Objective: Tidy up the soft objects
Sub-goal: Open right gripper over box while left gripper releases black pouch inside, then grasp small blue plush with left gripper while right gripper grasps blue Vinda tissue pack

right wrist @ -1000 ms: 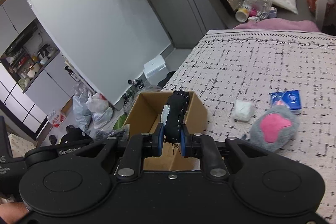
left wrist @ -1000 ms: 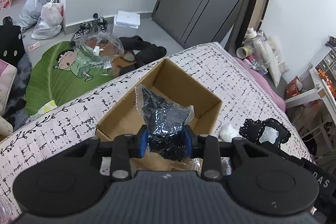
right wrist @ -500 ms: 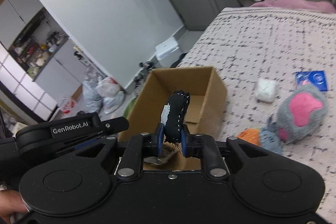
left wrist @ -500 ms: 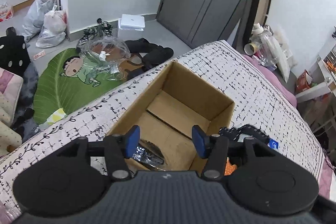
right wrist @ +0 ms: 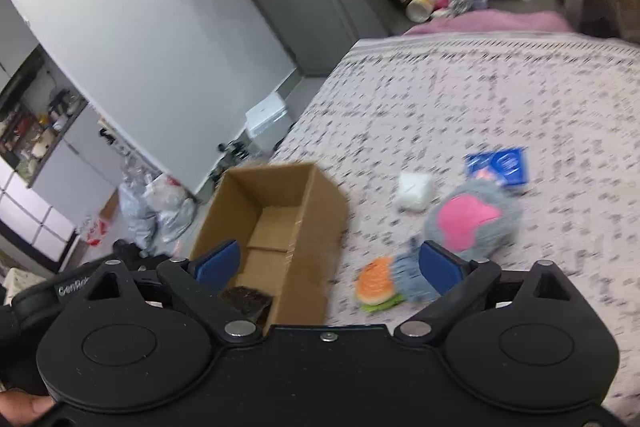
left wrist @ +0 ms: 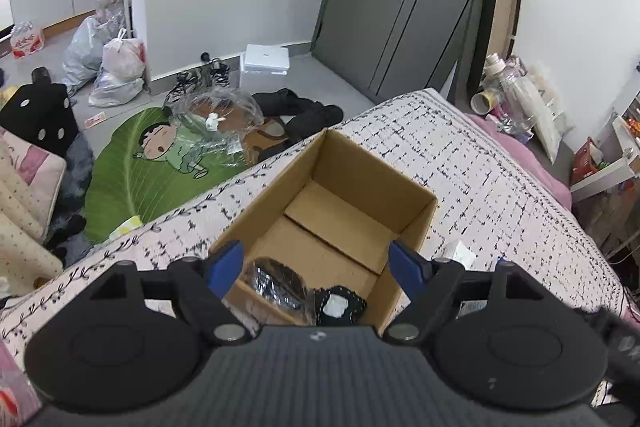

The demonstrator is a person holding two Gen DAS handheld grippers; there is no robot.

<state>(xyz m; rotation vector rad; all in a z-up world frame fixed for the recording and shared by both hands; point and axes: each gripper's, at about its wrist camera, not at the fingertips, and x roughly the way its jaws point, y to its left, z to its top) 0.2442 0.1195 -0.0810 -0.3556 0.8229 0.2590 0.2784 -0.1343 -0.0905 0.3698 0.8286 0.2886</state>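
On the bed [left wrist: 480, 163] the cardboard box [left wrist: 372, 187] holds the plastic-wrapped dark item [left wrist: 276, 283] and black lace pouch [left wrist: 340, 303], below the left gripper [left wrist: 316, 263]. Both grippers' fingers have just been opening and are released, nothing between them; the right gripper [right wrist: 328, 263] hangs over the box's near right wall, plush toys [right wrist: 472, 219] beside it

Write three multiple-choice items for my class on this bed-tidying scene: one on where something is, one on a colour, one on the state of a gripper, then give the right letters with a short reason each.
1. Where does the black lace-edged item lie?
A. on the floor
B. inside the cardboard box
C. on the pink blanket

2. What colour is the patch on the grey plush toy?
A. pink
B. green
C. yellow

3. How does the right gripper stand?
A. shut on a toy
B. shut on nothing
C. open and empty

Answers: 1 B, it rests on the box floor beside the shiny dark packet. 2 A, the patch is plainly pink. 3 C, its blue pads are wide apart after just opening, nothing between them.
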